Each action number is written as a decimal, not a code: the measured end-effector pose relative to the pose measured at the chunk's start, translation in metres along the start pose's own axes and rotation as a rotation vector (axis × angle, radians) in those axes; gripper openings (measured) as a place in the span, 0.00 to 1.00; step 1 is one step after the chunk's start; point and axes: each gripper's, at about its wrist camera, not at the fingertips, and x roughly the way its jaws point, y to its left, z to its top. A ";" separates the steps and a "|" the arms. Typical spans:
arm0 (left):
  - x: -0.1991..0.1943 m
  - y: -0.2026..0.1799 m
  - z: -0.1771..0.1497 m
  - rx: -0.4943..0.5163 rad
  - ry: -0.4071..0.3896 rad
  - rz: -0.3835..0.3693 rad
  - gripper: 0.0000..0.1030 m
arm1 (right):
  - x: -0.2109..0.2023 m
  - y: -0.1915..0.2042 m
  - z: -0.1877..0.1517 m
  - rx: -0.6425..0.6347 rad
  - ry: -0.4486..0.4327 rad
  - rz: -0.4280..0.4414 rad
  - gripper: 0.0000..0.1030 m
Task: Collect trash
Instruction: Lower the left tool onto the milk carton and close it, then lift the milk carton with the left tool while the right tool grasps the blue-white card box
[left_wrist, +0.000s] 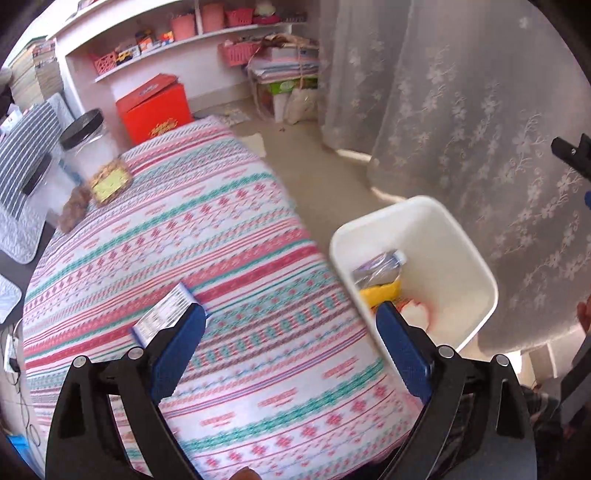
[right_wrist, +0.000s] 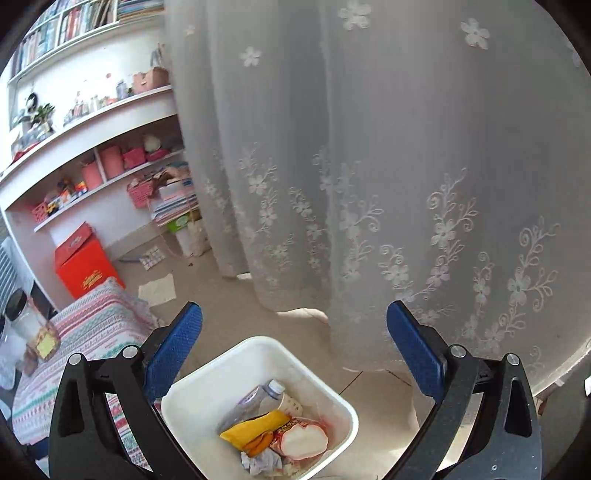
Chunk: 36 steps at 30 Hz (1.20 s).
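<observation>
A lace curtain (right_wrist: 369, 184) hangs behind a white bin (right_wrist: 332, 402) on the floor, beside the patterned bed (left_wrist: 221, 240). The bin holds a bottle (right_wrist: 258, 397) and wrappers. A small carton (left_wrist: 162, 314) lies on the bed, touching the left gripper (left_wrist: 291, 319), whose jaws are spread apart. The right gripper (right_wrist: 293, 321) is above the bin, also spread and empty.

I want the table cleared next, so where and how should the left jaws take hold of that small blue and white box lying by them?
Grip the small box across its narrow width, near the end nearest the left gripper. It lies flat on the striped tablecloth, its long axis running away from the gripper, so come down from above. The open jaws are wide enough.
</observation>
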 end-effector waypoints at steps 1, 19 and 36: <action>0.000 0.019 -0.006 -0.014 0.036 0.020 0.88 | -0.001 0.008 -0.002 -0.017 0.010 0.024 0.93; 0.069 0.159 -0.141 -0.531 0.487 -0.114 0.65 | 0.021 0.172 -0.063 -0.261 0.335 0.294 0.93; -0.061 0.297 -0.085 -0.518 -0.120 0.166 0.56 | 0.005 0.346 -0.185 -0.743 0.502 0.434 0.93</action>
